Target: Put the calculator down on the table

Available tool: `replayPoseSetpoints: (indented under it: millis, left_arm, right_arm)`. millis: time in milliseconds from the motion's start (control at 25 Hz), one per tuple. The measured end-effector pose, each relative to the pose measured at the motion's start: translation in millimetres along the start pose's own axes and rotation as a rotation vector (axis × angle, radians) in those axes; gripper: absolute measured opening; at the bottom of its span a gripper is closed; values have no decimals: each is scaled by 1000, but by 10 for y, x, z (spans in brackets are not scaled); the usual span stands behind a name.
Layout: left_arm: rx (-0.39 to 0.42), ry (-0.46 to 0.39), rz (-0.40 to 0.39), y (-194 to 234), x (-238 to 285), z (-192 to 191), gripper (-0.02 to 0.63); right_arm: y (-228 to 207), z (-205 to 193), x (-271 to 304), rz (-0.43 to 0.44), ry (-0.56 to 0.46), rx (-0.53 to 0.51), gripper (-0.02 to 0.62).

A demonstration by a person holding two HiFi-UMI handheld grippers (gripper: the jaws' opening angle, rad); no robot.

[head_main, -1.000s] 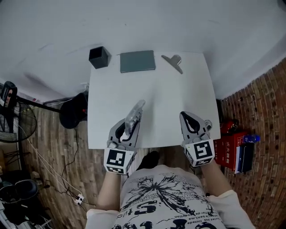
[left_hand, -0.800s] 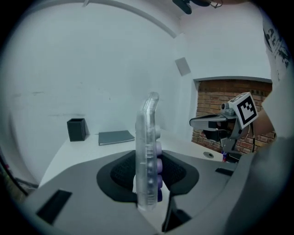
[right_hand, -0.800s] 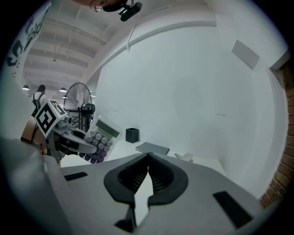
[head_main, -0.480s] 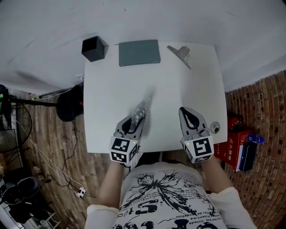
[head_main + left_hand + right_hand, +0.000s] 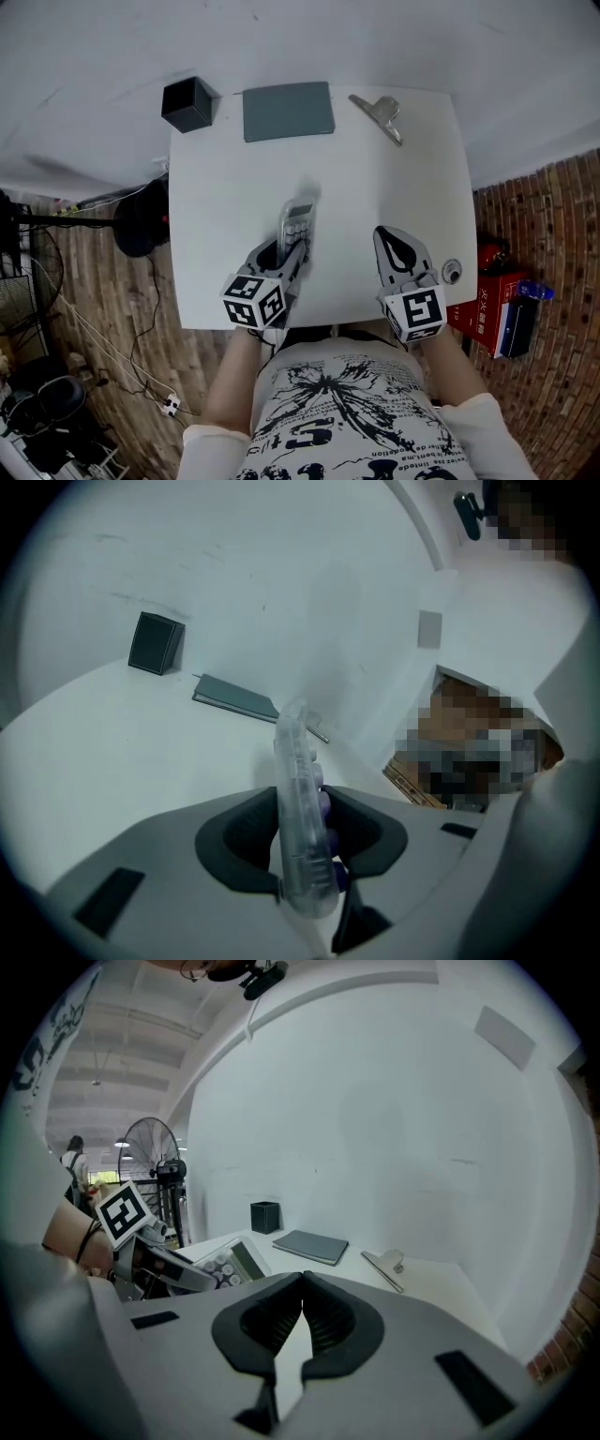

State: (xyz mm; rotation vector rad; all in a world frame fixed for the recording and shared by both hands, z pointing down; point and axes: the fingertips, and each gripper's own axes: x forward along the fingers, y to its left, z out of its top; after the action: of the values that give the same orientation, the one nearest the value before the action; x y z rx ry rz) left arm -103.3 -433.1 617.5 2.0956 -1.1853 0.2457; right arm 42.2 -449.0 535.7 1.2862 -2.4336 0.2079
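Note:
A clear-cased calculator (image 5: 298,223) with purple keys stands on edge between the pads of my left gripper (image 5: 292,253), low over the near part of the white table (image 5: 375,178). In the left gripper view the calculator (image 5: 300,799) sits between the two dark pads, both touching it; the left gripper (image 5: 302,832) has just been opening slightly, still shut on it. My right gripper (image 5: 390,236) rests near the table's front right, shut and empty, its pads meeting (image 5: 300,1283). From there the calculator (image 5: 230,1262) shows at the left.
At the table's far edge stand a black box (image 5: 187,105), a grey notebook (image 5: 288,111) and a metal clip (image 5: 380,116). A small round object (image 5: 452,272) lies by the right edge. A red box (image 5: 487,305) sits on the floor at right, a fan base (image 5: 141,220) at left.
My left gripper has come down toward the table and rolled, so the calculator now shows its key face from above. My right gripper has sunk slightly and stays shut.

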Motion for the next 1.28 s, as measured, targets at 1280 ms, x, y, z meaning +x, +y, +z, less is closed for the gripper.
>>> replayPoseSetpoints:
  millis: [1280]
  left_arm:
    - [280, -36, 289, 344, -343, 386, 164]
  right_arm:
    - [-68, 275, -33, -14, -46, 2, 15]
